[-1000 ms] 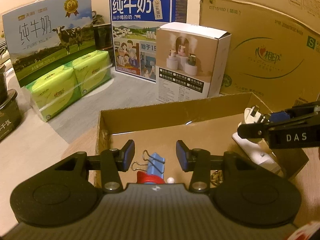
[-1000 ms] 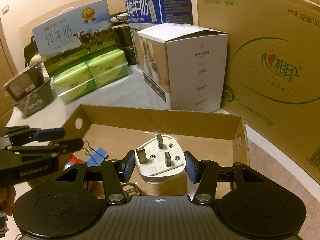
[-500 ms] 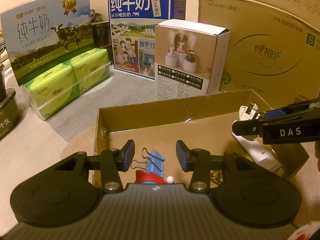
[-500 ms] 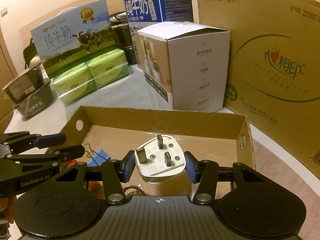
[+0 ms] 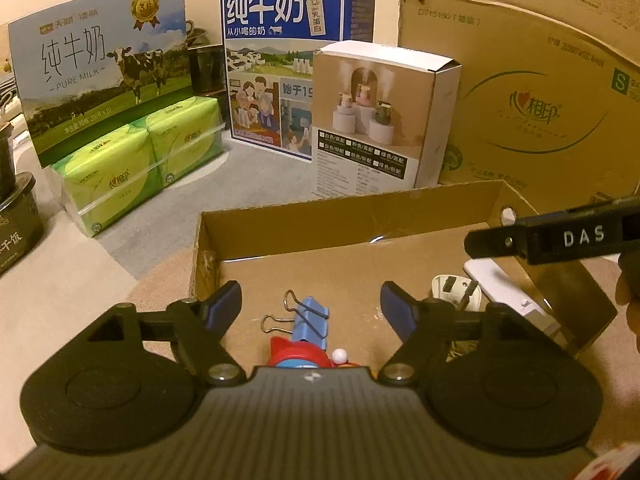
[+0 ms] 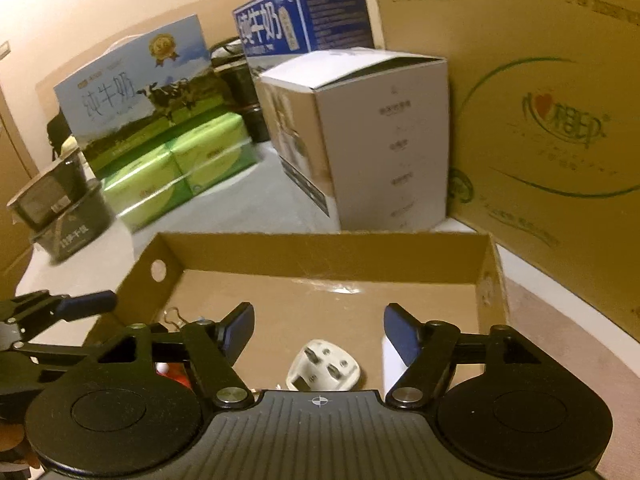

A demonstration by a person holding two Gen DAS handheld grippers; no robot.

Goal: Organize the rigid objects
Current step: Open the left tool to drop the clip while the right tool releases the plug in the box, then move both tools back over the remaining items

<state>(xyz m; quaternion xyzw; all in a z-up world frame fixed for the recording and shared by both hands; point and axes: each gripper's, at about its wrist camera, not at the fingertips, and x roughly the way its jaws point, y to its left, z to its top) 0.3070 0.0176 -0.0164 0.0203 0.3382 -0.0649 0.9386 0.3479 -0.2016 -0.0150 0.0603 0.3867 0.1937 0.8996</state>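
White plug (image 6: 323,369) lay prongs-up on the floor of the cardboard tray (image 6: 320,254) at six o'clock beneath the right tool (image 6: 318,330), nearer that hand, while both it and the left tool (image 5: 311,310) were opening, gripping nothing.

The far half of my cardboard tray (image 6: 320,276) is bare floor, easy to drop into. Near end's crowded: plug (image 6: 322,370), binder clip (image 5: 310,320), red toy (image 5: 300,354). Behind the back wall a white box (image 6: 384,140) and big carton (image 6: 552,120) block it.
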